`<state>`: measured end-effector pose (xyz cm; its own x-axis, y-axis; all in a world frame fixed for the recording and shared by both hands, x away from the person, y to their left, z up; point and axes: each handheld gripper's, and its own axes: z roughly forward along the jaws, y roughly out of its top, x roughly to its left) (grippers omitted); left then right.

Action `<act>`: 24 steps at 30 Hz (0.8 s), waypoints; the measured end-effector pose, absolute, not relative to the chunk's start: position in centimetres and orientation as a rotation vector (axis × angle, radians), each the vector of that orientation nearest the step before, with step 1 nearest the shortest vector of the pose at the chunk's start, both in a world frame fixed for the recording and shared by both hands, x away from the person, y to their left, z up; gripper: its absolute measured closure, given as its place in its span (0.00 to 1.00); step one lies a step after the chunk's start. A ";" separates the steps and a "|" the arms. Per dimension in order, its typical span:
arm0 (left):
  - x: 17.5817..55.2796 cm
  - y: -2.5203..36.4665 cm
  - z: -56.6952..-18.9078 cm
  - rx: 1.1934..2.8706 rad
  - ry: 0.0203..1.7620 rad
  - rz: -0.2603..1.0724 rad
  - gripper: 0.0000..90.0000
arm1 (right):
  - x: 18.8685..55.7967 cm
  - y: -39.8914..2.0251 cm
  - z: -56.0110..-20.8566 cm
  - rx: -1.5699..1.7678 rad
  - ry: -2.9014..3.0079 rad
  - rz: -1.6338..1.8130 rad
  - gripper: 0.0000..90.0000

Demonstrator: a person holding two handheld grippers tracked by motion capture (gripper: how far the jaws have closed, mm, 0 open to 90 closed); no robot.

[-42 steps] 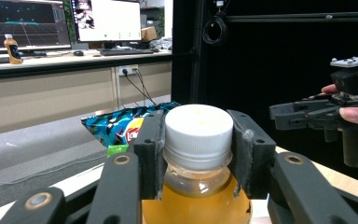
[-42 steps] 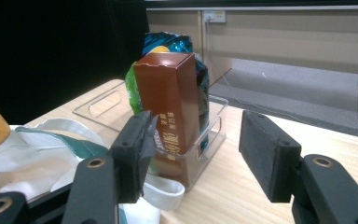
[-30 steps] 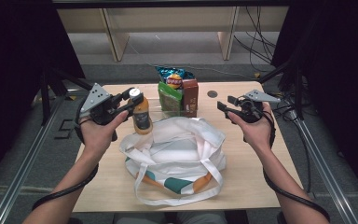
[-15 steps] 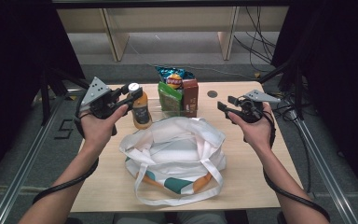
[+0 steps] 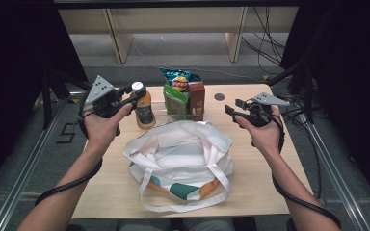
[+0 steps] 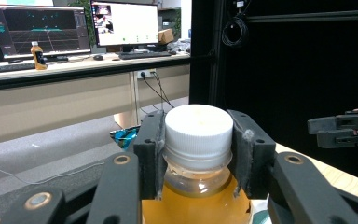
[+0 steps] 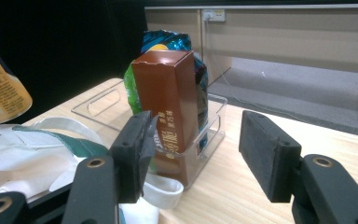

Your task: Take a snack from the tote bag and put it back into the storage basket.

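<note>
Left tongs (image 5: 134, 96) clamped on the neck of one juice bottle (image 5: 144, 109), pads pressed to either side just under the white cap (image 6: 198, 127); bottle upright, long axis vertical, held near the far-left part of the desk (image 5: 289, 163), just beyond the left rim of the tote bag (image 5: 180, 154); cannot tell whether its base rests on the desk or hangs just above it.

Key relation for the coming move, as a judgement: bag mouth lying toward the near side and to the right of the held bottle, so probably a short carry over the rim and then a lowering; left hand (image 5: 101, 127) plainly the nearer one, already gripping; bottle best kept upright or tipped gently so as to clear the loose handles (image 5: 188, 199) draped at the near edge.

Middle of the far edge: one clear tray (image 7: 116, 105) holding one brown carton (image 5: 197, 98) standing on end, one green packet (image 5: 175, 98) beside it, one blue crisp bag (image 5: 178, 79) behind.

Right tongs (image 5: 233, 108) apart, nothing between the pads (image 7: 268, 158), held level above the right side of the desk, pointing toward the tray, with the carton straight ahead; well apart from the bottle.

Count: one bottle, one tote bag, one tray, three snack items, two tongs.
</note>
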<state>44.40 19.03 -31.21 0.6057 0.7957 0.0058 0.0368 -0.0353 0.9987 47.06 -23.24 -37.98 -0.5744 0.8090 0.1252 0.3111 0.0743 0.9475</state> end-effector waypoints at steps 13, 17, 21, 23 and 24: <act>45.3 18.9 -31.1 1.495 0.736 0.730 0.65 | 47.1 -23.2 -38.1 1.101 1.929 1.506 0.50; 45.6 18.9 -31.0 1.500 0.734 0.736 0.65 | 47.1 -23.1 -38.1 1.103 1.929 1.503 0.50; 45.6 18.8 -31.0 1.497 0.756 0.728 0.65 | 47.1 -23.1 -38.1 1.097 1.929 1.504 0.50; 46.0 18.9 -31.0 1.502 0.730 0.742 0.65 | 47.1 -23.1 -38.1 1.099 1.929 1.507 0.50; 46.0 18.9 -31.0 1.500 0.733 0.740 0.65 | 47.1 -23.2 -38.1 1.107 1.936 1.504 0.50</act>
